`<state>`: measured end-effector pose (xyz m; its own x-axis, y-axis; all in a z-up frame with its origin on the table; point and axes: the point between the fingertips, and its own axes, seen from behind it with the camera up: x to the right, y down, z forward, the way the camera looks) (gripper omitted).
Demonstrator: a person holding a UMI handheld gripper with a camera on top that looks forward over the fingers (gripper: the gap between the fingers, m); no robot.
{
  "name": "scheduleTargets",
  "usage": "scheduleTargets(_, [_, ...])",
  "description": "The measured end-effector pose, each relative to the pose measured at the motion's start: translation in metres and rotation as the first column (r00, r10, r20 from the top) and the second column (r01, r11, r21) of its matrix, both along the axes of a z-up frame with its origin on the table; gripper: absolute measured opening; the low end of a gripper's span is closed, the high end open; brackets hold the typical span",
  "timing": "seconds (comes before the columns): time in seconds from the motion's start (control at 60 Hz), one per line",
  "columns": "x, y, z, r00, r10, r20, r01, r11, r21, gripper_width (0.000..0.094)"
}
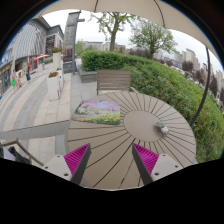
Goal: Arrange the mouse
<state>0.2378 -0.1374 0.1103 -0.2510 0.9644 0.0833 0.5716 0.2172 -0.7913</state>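
gripper [110, 160]: jaws wide, holding nothing, above the round wooden table's [130, 145] near edge | mouse [162, 128]: near its right edge | mouse pad [100, 107]: far-left edge

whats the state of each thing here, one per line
tool: open, holding nothing, over the near table edge
mouse: lying on the table, beyond the tool, untouched
mat: flat on the table's far side
table: round, slatted
bench: unoccupied, behind the table
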Motion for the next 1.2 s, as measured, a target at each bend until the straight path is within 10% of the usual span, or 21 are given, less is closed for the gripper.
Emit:
scheduleTargets(0.617, [-0.096,0.221,-0.036,0.954,-0.3,-0.028,0.301,0.953,0.035,0.0853])
scheduleTargets(1.2, [-0.205,0.265,-0.101,0.948,-0.317,-0.023,0.317,0.948,0.004,0.0851])
